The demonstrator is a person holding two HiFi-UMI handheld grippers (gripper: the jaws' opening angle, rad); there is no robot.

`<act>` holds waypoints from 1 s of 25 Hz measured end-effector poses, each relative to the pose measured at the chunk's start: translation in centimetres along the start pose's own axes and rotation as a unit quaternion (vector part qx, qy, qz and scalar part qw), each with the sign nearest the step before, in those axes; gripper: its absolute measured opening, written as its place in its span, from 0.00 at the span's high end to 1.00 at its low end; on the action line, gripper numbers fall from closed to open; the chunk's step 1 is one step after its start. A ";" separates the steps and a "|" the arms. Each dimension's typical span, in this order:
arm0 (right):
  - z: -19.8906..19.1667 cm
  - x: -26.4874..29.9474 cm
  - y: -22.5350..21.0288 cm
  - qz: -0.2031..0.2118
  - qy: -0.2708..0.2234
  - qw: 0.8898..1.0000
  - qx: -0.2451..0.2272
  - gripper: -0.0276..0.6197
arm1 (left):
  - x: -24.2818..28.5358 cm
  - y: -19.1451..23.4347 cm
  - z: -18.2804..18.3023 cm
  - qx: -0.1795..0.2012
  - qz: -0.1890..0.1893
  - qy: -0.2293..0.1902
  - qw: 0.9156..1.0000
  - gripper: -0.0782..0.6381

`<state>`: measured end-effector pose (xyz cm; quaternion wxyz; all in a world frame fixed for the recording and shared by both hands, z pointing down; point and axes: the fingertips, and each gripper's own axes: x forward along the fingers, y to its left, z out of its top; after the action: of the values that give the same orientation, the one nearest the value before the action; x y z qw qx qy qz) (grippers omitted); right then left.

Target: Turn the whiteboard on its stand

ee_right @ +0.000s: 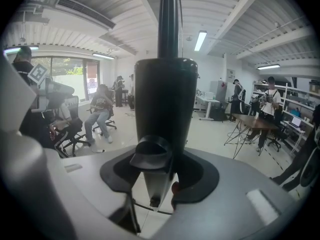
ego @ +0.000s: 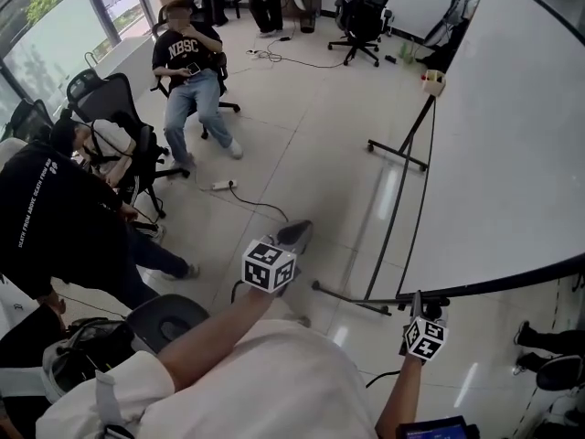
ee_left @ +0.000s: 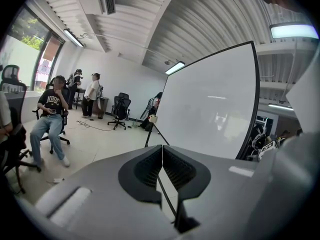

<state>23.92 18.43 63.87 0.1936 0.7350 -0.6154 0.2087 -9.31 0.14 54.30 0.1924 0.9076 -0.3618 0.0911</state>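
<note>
The big whiteboard (ego: 512, 135) fills the right of the head view, tilted in its black frame above the thin black stand (ego: 395, 218). My right gripper (ego: 419, 304) is at the board's near lower corner, shut on the frame's black corner piece (ee_right: 165, 96), which rises between the jaws in the right gripper view. My left gripper (ego: 296, 233) hangs in the air left of the stand, apart from the board. Its jaws meet at the tips with nothing between them (ee_left: 162, 149). In the left gripper view the whiteboard (ee_left: 210, 104) stands ahead to the right.
A seated person (ego: 192, 80) and another in black (ego: 55, 208) are on office chairs at the left. A power strip with its cable (ego: 222, 186) lies on the floor. More chairs (ego: 361, 12) stand at the back, and one dark chair (ego: 169, 318) is close to me.
</note>
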 end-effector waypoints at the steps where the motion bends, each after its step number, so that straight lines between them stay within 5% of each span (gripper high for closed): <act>1: -0.1 -0.2 0.0 -0.001 0.000 1.000 0.001 0.67 | -0.1 -0.1 -0.2 0.002 -0.002 0.003 1.000 0.86; 25: -2.8 -4.5 -0.8 0.003 0.012 1.000 -0.022 0.67 | -3.7 -1.0 -3.9 0.010 -0.017 0.044 0.999 0.86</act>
<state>23.78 23.81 63.73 0.2166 0.7261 -0.6196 0.2049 -11.39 4.74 56.47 0.2008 0.9108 -0.3362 0.1309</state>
